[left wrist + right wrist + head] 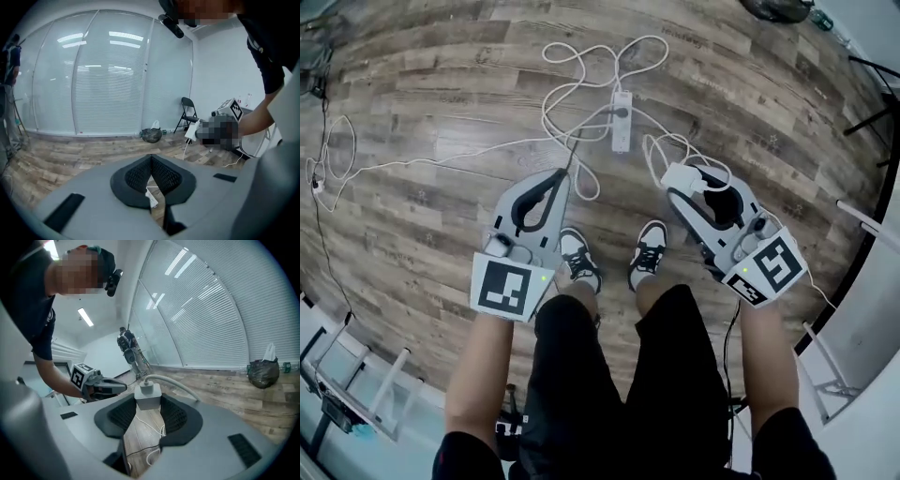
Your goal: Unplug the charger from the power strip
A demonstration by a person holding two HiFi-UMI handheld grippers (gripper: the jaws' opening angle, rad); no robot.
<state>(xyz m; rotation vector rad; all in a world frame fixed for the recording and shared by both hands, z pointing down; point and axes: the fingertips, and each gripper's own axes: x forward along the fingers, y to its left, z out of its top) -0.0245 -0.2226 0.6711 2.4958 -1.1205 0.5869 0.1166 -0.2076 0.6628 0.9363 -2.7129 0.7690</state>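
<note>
I stand over a wooden floor with both grippers raised. A white power strip point(622, 120) lies on the floor ahead, among loops of white cable point(572, 94). My right gripper point(686, 186) is shut on the white charger point(678, 174), which is lifted well clear of the strip. In the right gripper view the charger point(148, 397) sits between the black pads point(180, 416), and its cable point(180, 386) trails off to the right. My left gripper point(560, 175) is shut on nothing; its pads point(136, 176) meet at the tips. The power strip point(151, 199) shows far below through the gap behind them.
My two shoes point(578, 258) stand just below the grippers. A thin black cable point(323, 234) and a white lead point(403, 161) run across the floor at the left. A folding chair point(187, 112) and a dark rubbish bag point(151, 135) stand by the glass wall.
</note>
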